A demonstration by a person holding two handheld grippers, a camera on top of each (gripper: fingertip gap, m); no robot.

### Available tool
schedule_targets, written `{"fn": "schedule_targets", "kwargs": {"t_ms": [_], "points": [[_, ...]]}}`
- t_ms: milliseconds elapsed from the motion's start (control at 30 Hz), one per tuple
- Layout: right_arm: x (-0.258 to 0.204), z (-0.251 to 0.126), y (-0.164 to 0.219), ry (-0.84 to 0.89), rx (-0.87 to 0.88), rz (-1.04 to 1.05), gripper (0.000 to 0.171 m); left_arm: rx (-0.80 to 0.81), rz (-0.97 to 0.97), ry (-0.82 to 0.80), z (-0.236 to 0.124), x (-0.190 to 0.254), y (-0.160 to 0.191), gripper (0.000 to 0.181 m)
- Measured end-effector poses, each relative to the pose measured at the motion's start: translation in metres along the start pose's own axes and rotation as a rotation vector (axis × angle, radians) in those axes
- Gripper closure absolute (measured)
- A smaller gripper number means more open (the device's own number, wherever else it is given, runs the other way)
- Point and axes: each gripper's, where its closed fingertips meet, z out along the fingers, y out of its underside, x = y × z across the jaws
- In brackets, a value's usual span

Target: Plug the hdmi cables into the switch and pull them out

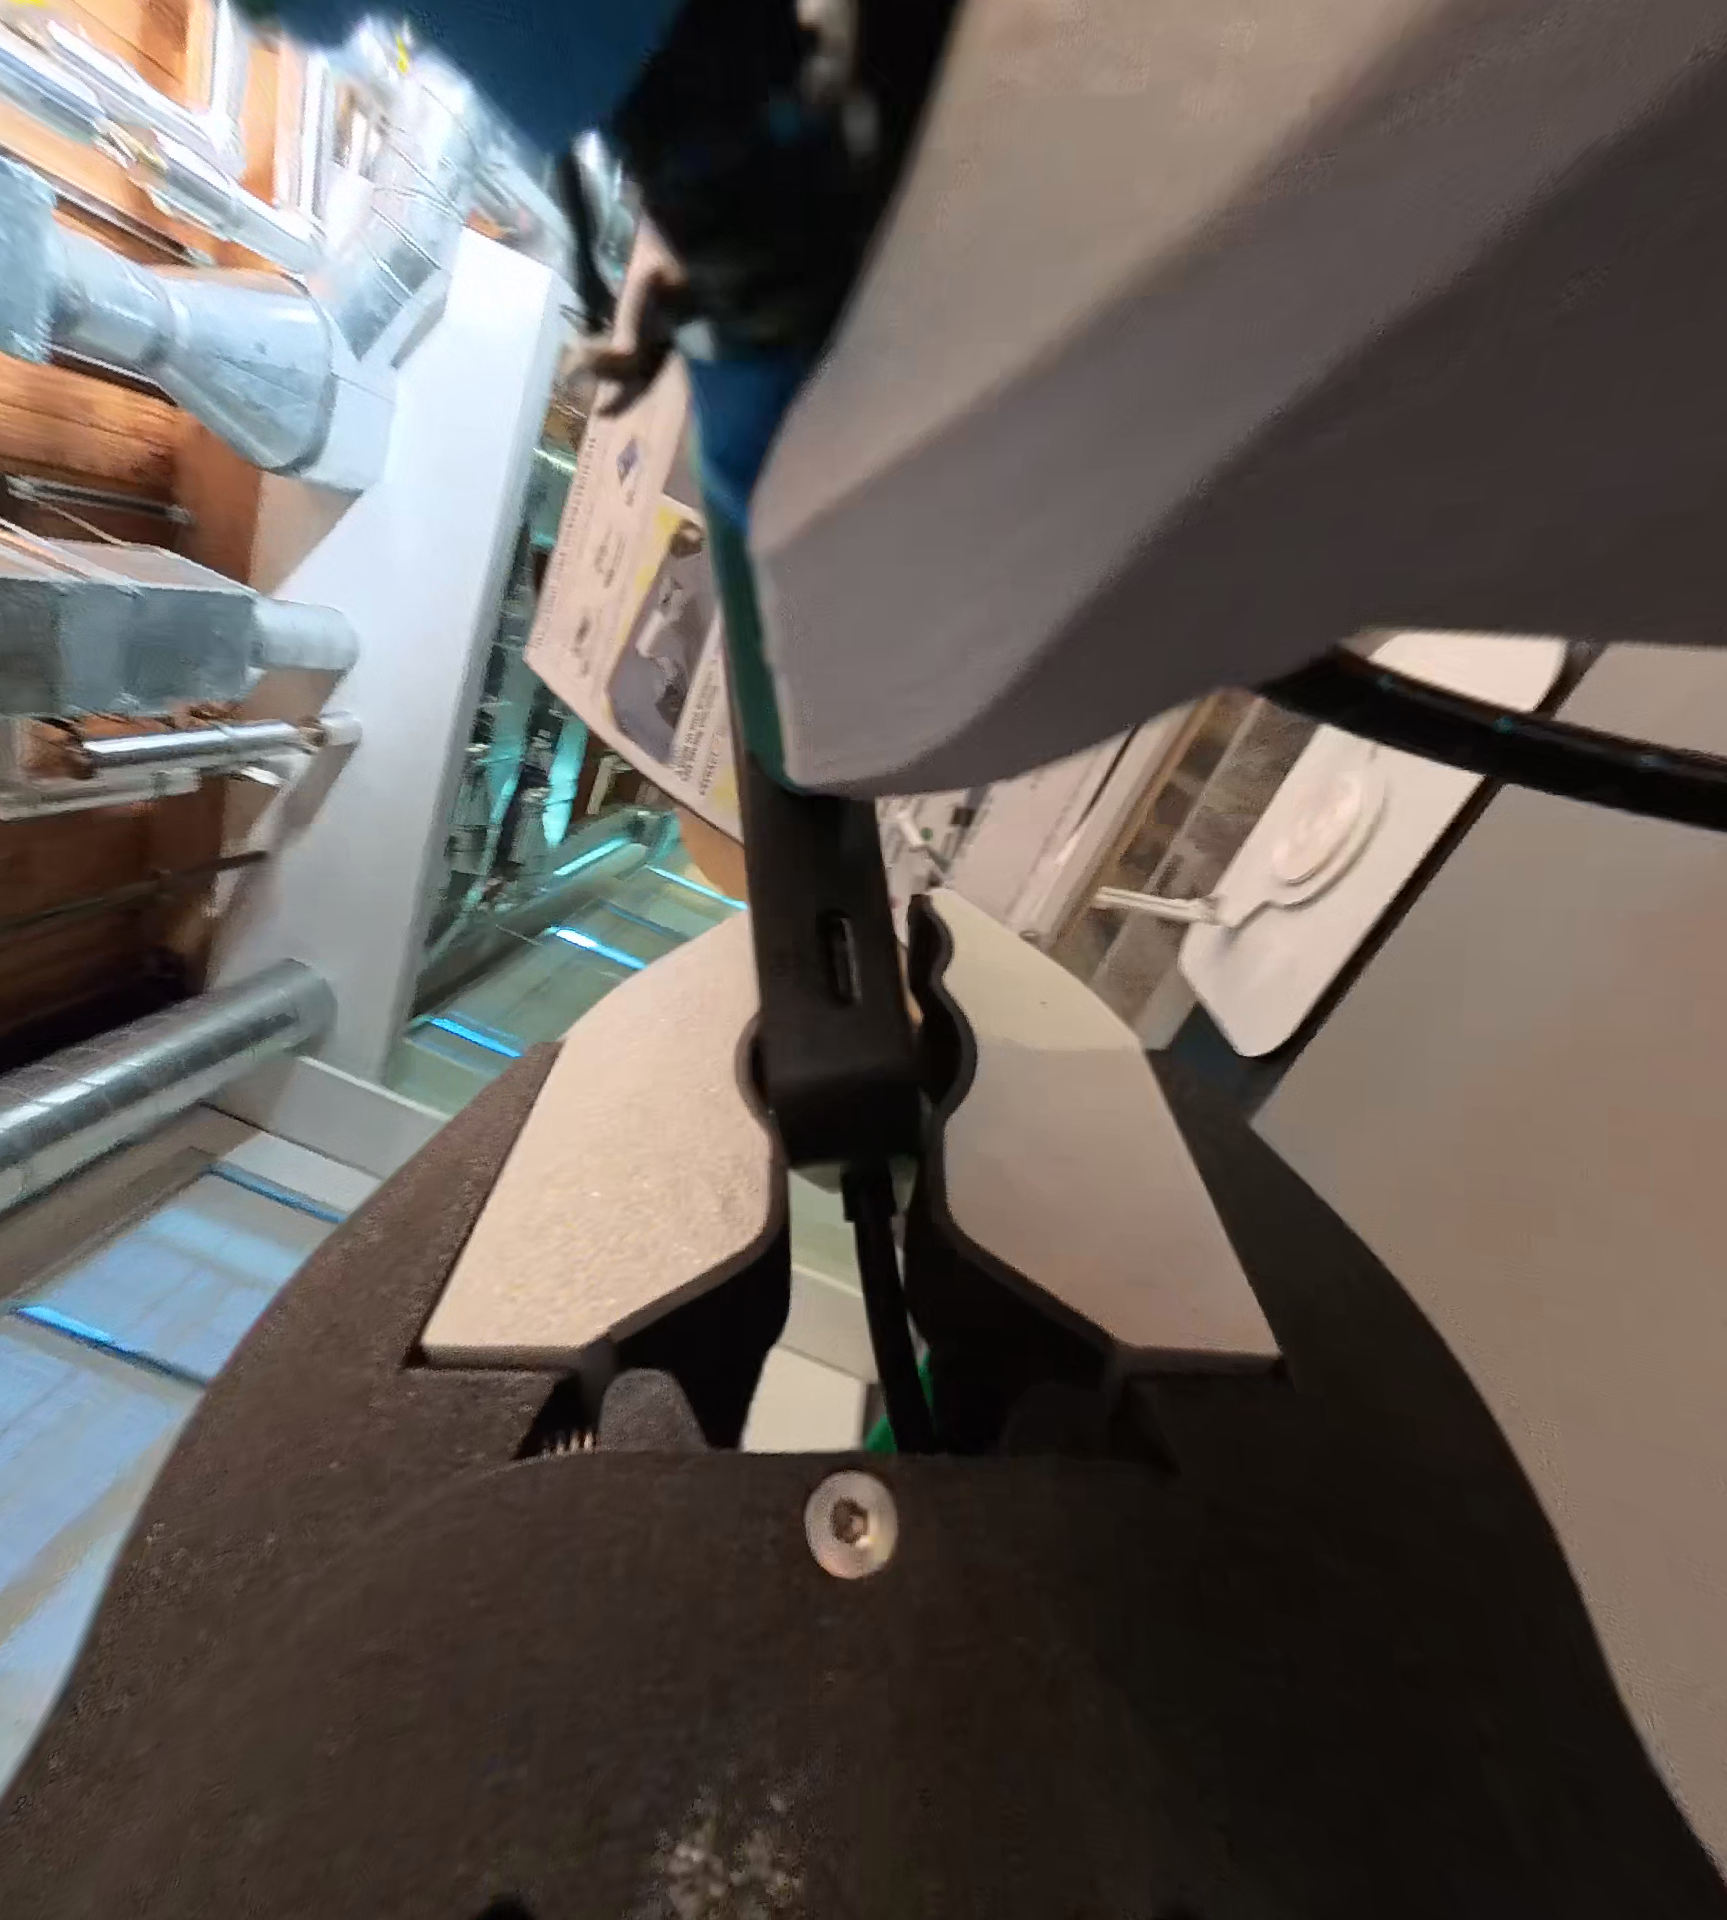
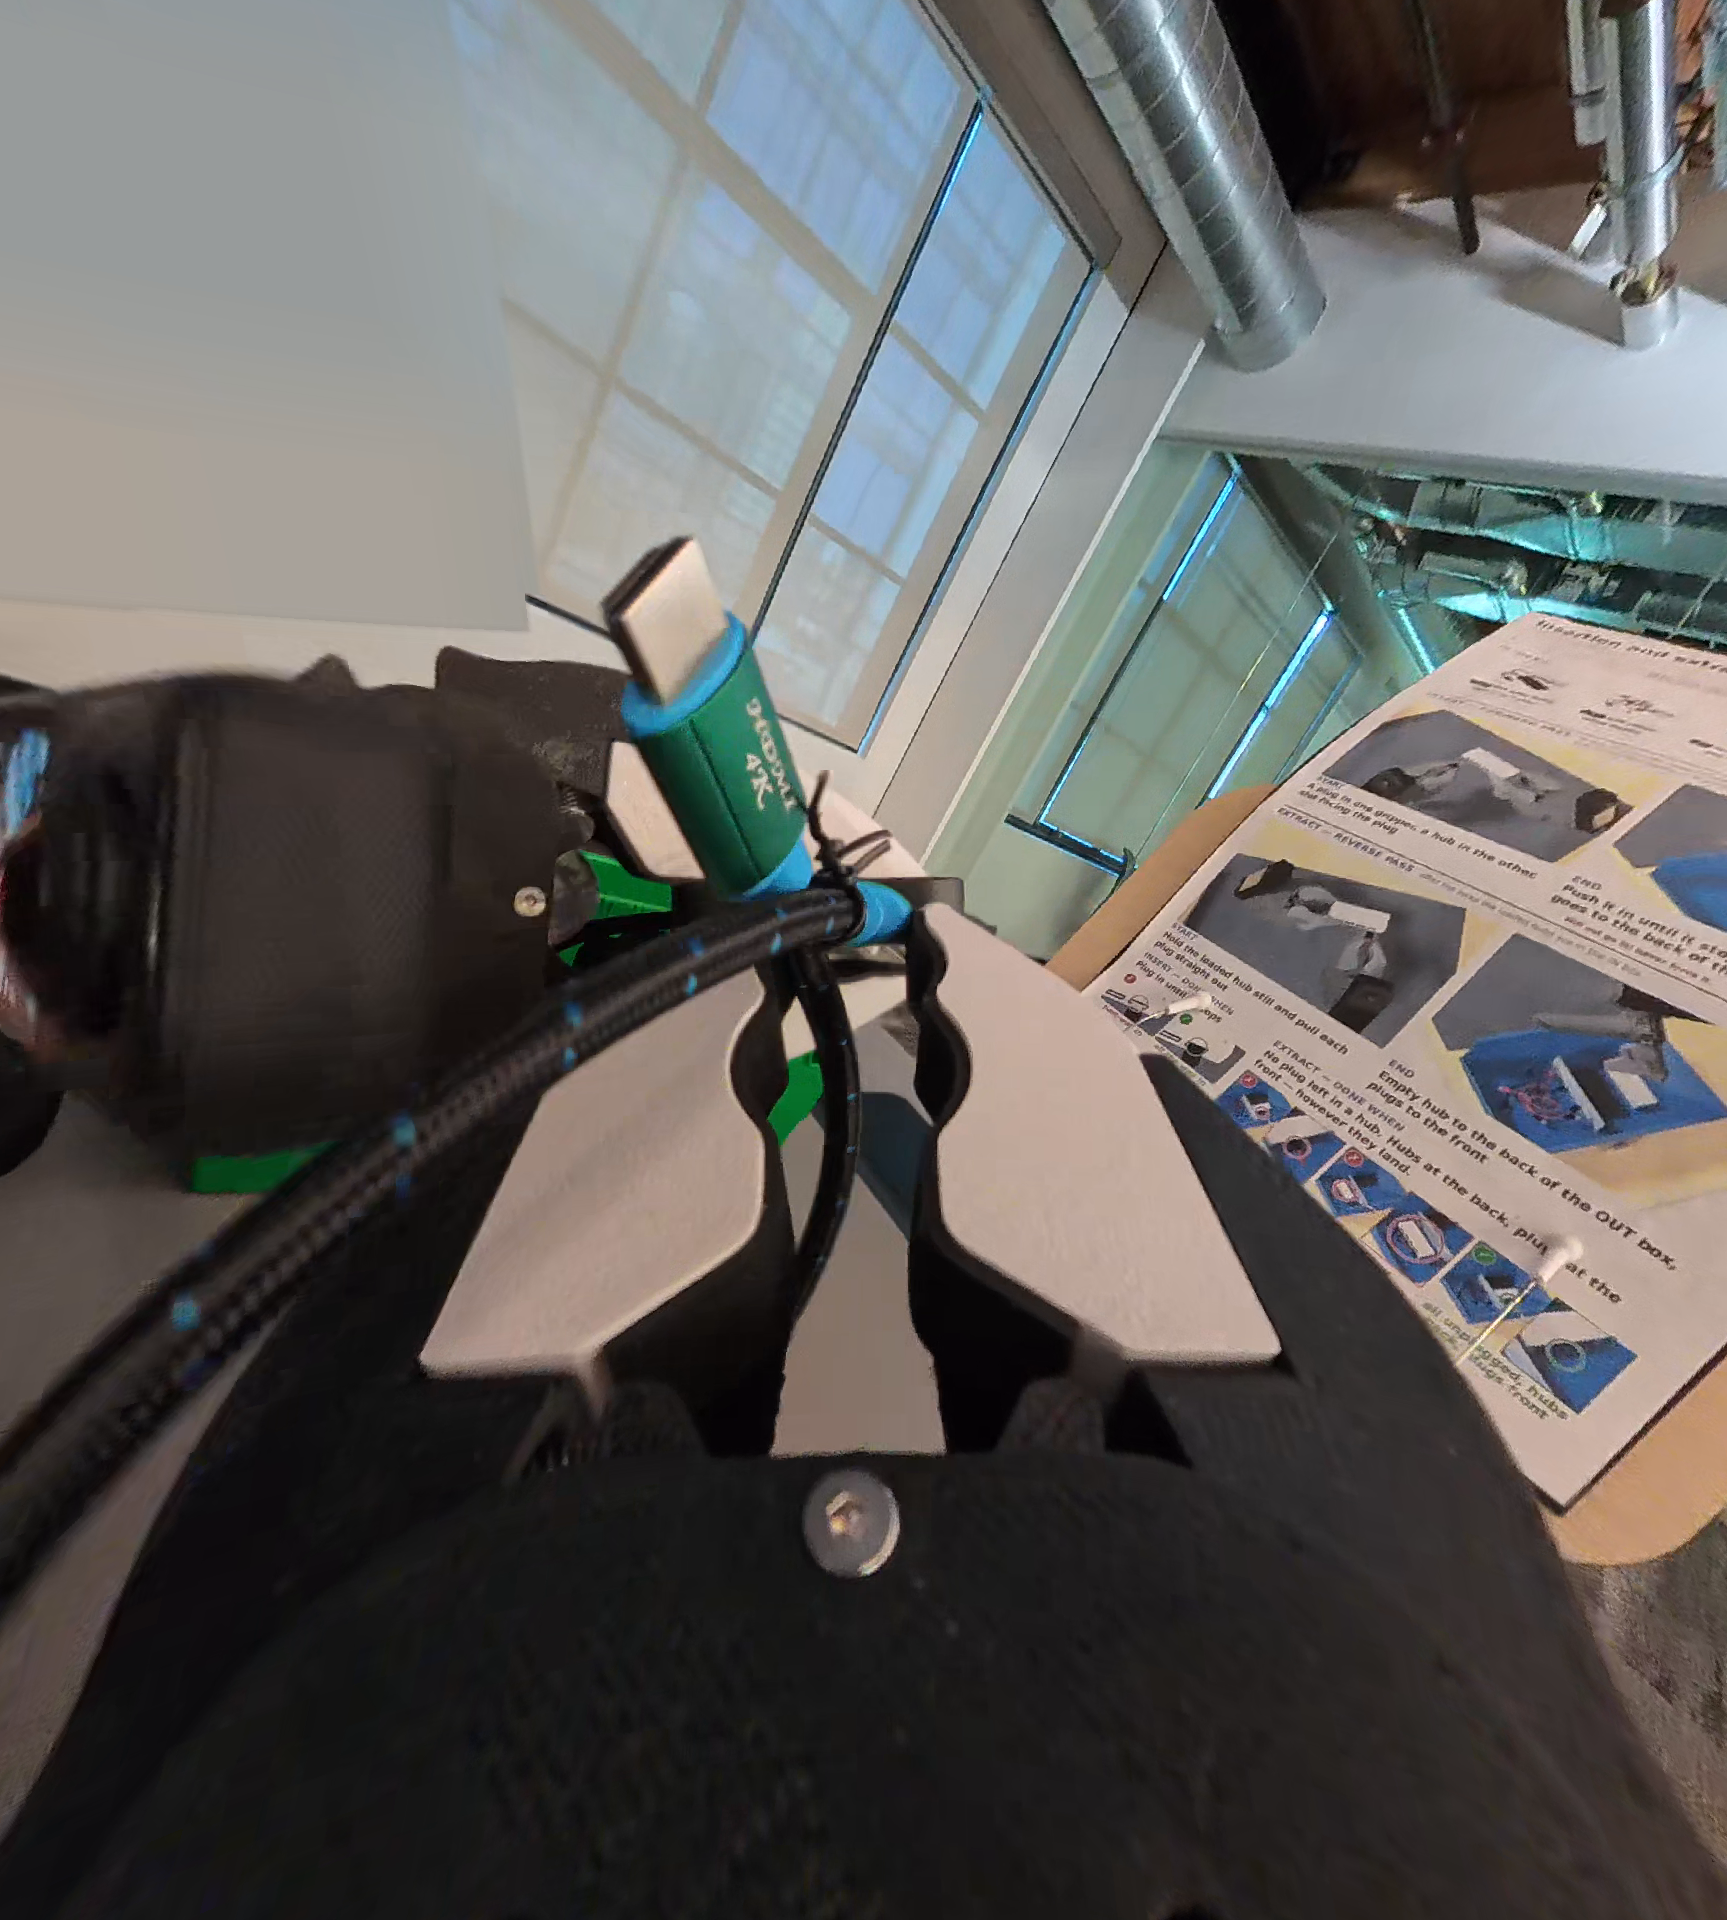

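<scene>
The instruction sheet [image 2: 1524, 1039] leaned on its board right of the switch, there for reference. The left gripper [image 1: 838, 1039] was clamped on the black switch [image 1: 828, 977], ports turned out toward the other hand. The right gripper [image 2: 843, 997] seemed pinched on the braided cable just under the green HDMI plug [image 2: 703, 727], metal tip raised above the switch, unplugged.

A printed instruction sheet [image 2: 1524, 997] with photos lies on a tan board [image 2: 1669, 1496]. Tall windows [image 2: 838, 395] fill the wall, and silver ducts [image 2: 1191, 177] run along the ceiling.
</scene>
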Motion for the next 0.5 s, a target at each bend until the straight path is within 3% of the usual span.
{"fn": "schedule_targets", "kwargs": {"t_ms": [267, 500], "points": [[-0.003, -0.006, -0.011, 0.017, 0.104, 0.044, 0.15, 0.018, 0.046, -0.072, -0.011, -0.016, -0.009, 0.165], [-0.004, -0.007, -0.014, 0.055, 0.096, -0.007, 0.15, 0.021, 0.094, -0.099, -0.016, -0.021, -0.014, 0.166]]}}
